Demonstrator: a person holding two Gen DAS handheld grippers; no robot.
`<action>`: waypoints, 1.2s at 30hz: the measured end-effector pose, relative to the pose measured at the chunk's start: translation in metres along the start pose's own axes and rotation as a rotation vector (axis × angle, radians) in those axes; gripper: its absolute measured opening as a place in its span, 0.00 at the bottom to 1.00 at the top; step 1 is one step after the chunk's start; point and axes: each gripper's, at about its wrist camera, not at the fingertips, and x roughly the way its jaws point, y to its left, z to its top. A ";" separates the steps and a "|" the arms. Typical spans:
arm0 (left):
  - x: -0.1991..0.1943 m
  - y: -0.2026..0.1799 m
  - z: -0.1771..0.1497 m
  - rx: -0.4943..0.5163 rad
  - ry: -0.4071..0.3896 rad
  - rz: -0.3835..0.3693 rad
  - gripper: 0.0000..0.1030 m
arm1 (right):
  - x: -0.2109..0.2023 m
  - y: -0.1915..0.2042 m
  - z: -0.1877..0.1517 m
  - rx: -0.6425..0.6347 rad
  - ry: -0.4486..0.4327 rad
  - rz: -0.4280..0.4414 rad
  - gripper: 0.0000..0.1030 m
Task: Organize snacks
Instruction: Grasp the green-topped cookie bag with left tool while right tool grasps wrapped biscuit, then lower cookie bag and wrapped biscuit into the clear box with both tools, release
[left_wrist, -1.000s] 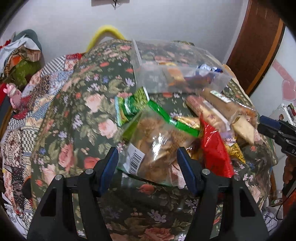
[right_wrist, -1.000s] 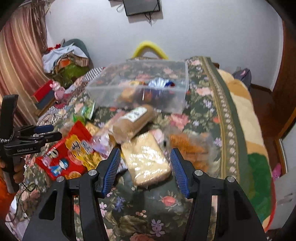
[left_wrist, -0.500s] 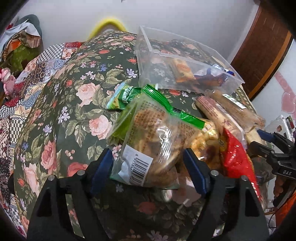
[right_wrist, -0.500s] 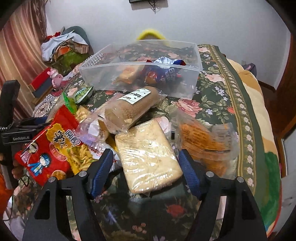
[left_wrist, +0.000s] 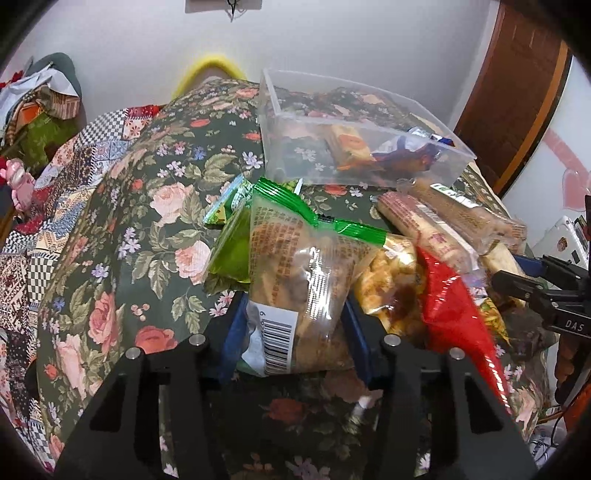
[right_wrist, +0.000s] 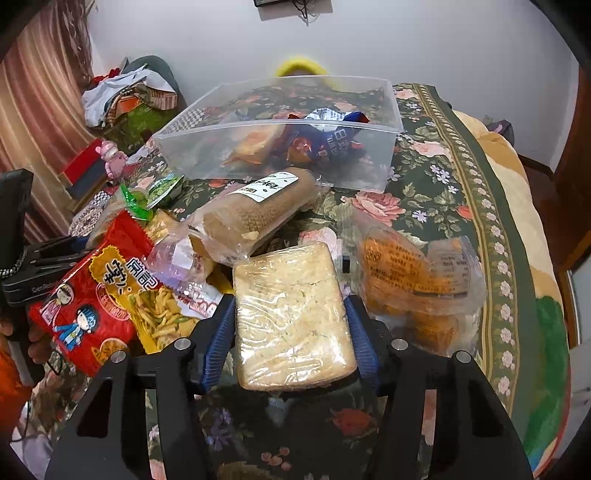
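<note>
A pile of snack packs lies on a floral bedspread in front of a clear plastic bin (left_wrist: 369, 162) that holds a few snacks; the bin also shows in the right wrist view (right_wrist: 280, 147). My left gripper (left_wrist: 293, 336) has closed its blue pads onto a clear cookie bag with a green top strip (left_wrist: 295, 273). My right gripper (right_wrist: 291, 343) has closed onto a flat wrapped pale cracker block (right_wrist: 291, 317). Beside it lie a red noodle-snack bag (right_wrist: 92, 299), a brown roll pack (right_wrist: 255, 210) and an orange cake pack (right_wrist: 410, 280).
A small green packet (left_wrist: 232, 243) and long wrapped biscuit packs (left_wrist: 436, 229) lie by the bin. A heap of clothes (right_wrist: 125, 99) sits at the far left. A brown door (left_wrist: 517, 92) stands at the right. The bedspread (left_wrist: 110, 229) falls away to the left.
Both grippers moved forward and down onto the pile. The left jaws closed around the cookie bag; the right jaws closed around the cracker block.
</note>
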 end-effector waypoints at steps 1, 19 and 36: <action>-0.004 0.000 0.000 0.000 -0.006 -0.001 0.48 | -0.002 0.000 -0.001 0.004 0.000 -0.001 0.53; -0.073 -0.018 0.040 0.003 -0.192 -0.013 0.48 | -0.061 -0.010 0.018 0.048 -0.153 0.000 0.52; -0.069 -0.044 0.114 0.037 -0.297 -0.025 0.48 | -0.068 -0.005 0.100 -0.012 -0.326 -0.030 0.52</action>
